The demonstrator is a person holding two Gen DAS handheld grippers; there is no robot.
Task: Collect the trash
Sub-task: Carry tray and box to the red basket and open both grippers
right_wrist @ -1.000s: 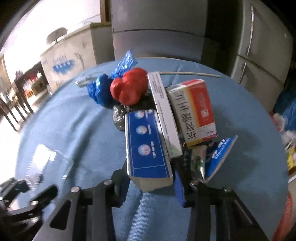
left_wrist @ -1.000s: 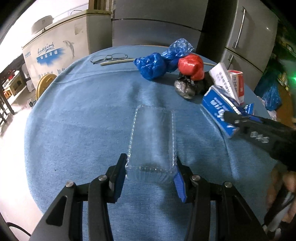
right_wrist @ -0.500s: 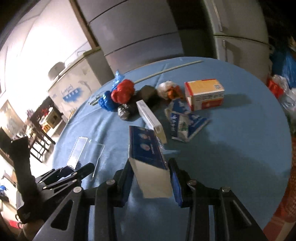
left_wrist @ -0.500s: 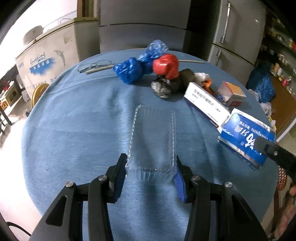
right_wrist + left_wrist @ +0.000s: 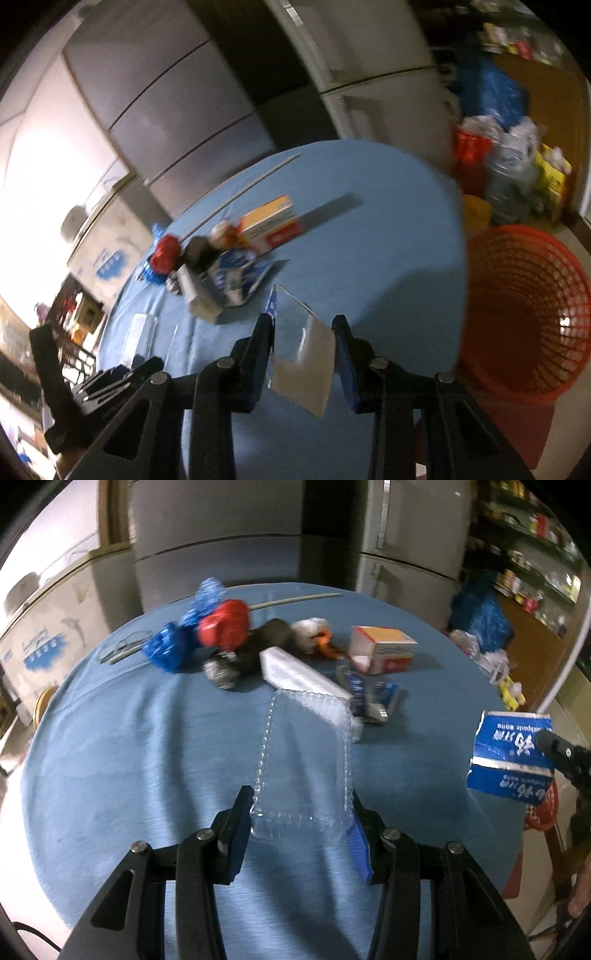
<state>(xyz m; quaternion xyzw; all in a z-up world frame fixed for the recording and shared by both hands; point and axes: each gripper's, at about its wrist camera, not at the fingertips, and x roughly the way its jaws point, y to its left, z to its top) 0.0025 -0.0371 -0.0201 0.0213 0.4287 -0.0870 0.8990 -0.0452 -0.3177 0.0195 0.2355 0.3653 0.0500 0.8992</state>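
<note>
Now, by parts:
Left gripper [image 5: 301, 812]: pinching the near end of a clear tray [image 5: 304, 760], one finger on each side wall; the tray juts forward over the blue table [image 5: 129, 760].
Right gripper [image 5: 303, 343]: clamped on a blue box [image 5: 301, 365], held tilted past the table's right edge; from the left wrist view the box [image 5: 511, 753] hangs at far right, off the cloth.
Basket [image 5: 517, 317]: red mesh, on the floor just right of the table, mouth open toward the camera, close beside the held box.
Trash pile: on the far half of the table, blurred; a blue bag [image 5: 166, 650], red bag [image 5: 223, 626], dark lump [image 5: 266, 638], long white box [image 5: 295, 675], orange-and-white box [image 5: 384, 648] and a torn blue carton [image 5: 369, 694], all close together.
Stick [image 5: 295, 600]: thin, lying along the far edge behind the pile.
Glasses [image 5: 125, 642]: far left, near the blue bag.
</note>
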